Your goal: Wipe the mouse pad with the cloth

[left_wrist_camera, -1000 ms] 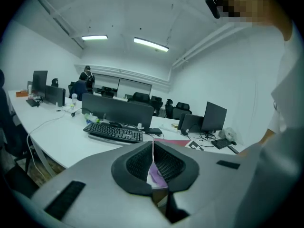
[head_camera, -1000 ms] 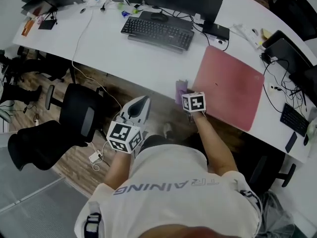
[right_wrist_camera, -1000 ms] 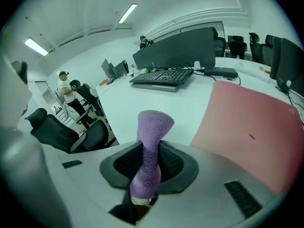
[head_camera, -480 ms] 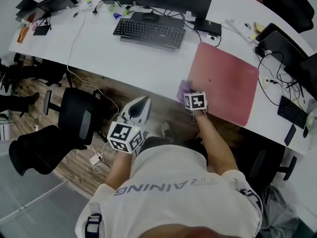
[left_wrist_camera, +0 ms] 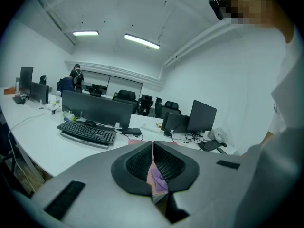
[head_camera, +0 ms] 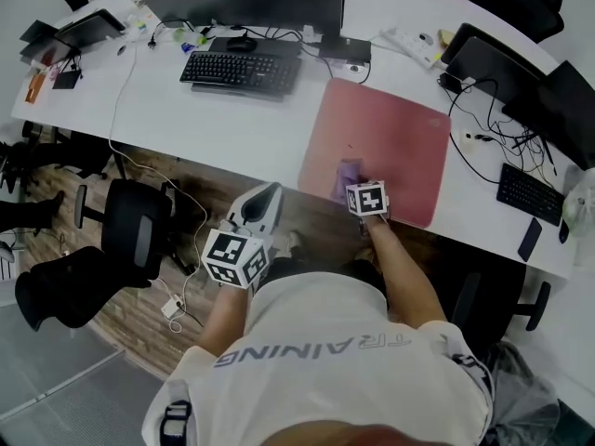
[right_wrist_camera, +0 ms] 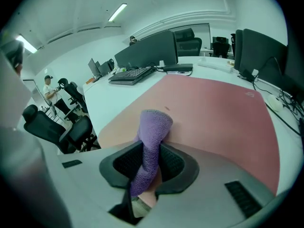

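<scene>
The red mouse pad lies on the white desk, to the right of the keyboard. A purple cloth rests on the pad near its front edge. My right gripper is shut on the cloth, and in the right gripper view the cloth stands folded between the jaws with its end pressed on the pad. My left gripper hangs below the desk's front edge, over the floor, jaws shut on nothing.
A black keyboard and wide monitor stand left of the pad. Dark monitors, cables, a second keyboard and a phone lie to its right. Black office chairs stand on the wooden floor at the left.
My right gripper has carried the cloth from the pad's left edge onto the pad's surface. The left gripper has stayed where it was.
</scene>
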A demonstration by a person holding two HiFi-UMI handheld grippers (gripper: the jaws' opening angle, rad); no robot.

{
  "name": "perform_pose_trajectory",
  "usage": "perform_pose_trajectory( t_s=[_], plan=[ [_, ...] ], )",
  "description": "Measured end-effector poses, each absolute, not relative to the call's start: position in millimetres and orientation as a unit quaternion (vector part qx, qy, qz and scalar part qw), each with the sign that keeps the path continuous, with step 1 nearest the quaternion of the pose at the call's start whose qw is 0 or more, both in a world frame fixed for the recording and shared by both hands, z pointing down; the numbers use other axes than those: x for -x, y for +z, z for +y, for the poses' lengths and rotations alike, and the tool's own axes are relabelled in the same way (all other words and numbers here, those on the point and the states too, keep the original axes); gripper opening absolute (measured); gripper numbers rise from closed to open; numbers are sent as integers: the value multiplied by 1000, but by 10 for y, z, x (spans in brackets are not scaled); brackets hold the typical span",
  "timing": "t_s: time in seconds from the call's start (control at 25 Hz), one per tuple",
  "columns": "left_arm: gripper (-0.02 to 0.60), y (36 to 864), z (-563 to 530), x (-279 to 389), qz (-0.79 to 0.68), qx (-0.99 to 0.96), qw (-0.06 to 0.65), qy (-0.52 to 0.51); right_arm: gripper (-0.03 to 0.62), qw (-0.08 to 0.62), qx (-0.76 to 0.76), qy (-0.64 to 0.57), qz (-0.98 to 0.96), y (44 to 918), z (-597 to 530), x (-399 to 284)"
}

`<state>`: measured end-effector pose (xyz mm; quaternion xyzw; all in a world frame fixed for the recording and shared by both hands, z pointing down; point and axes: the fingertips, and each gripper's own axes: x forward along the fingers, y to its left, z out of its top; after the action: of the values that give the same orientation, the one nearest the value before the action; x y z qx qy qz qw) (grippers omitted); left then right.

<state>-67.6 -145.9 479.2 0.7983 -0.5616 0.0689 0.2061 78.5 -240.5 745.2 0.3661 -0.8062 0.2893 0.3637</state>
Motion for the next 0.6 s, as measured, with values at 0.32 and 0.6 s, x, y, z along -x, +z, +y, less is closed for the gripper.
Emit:
perform_pose_trajectory(
  t_s=[0.32,0.6],
  plan=[
    [32,4733,-1595,-186,-544,-813,199,62,106,359,-395,300,-791,7429,-2388,-1920],
    [32,4678,-1819,-738,-516,-834,188,49,106,359,-442,308,-762,7423,-2356,-2888]
  ],
)
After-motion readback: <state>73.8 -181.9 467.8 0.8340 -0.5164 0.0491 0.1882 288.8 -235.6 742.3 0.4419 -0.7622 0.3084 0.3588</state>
